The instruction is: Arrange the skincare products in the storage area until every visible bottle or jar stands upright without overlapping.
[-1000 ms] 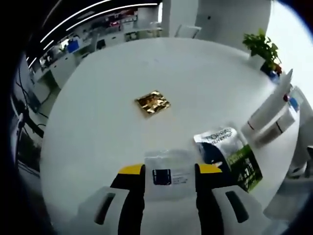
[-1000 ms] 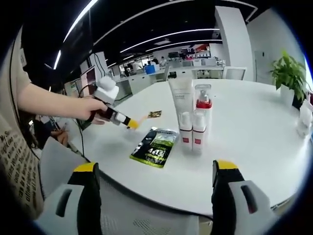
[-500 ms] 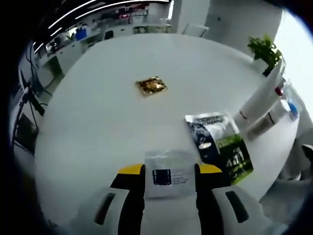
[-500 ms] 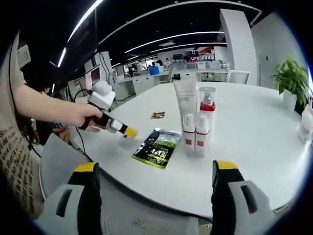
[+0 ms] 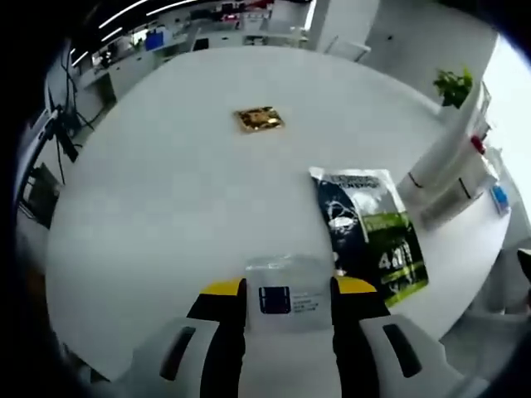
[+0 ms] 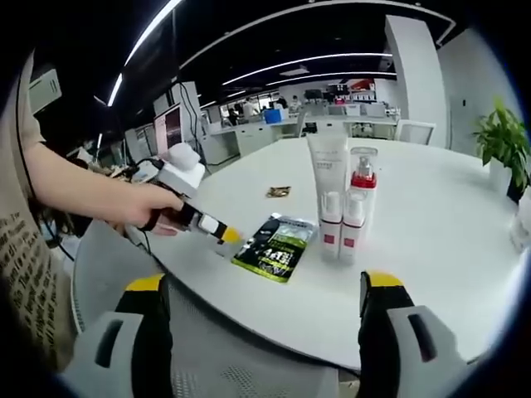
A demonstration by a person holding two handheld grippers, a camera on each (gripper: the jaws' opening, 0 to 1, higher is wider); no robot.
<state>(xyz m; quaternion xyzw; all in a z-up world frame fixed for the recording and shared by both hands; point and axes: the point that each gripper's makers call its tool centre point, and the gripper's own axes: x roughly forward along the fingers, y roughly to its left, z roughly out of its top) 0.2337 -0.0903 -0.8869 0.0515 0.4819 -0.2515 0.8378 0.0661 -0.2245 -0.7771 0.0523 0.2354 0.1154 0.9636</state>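
Around the green-and-black pouch (image 5: pixel 371 240) most of the white counter (image 5: pixel 166 191) is left bare, broken only by a small gold packet (image 5: pixel 259 119) lying well beyond the pouch. Just beside the pouch, on its far right, passage is blocked by a tight cluster of upright white bottles and a tube (image 6: pixel 342 203). The counter edge near the pouch is taken up by the left gripper (image 6: pixel 222 235), with a small clear sachet (image 5: pixel 287 292) between its fingers.

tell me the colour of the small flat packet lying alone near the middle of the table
Gold, shiny and crinkled. The small packet shows best in the left gripper view.
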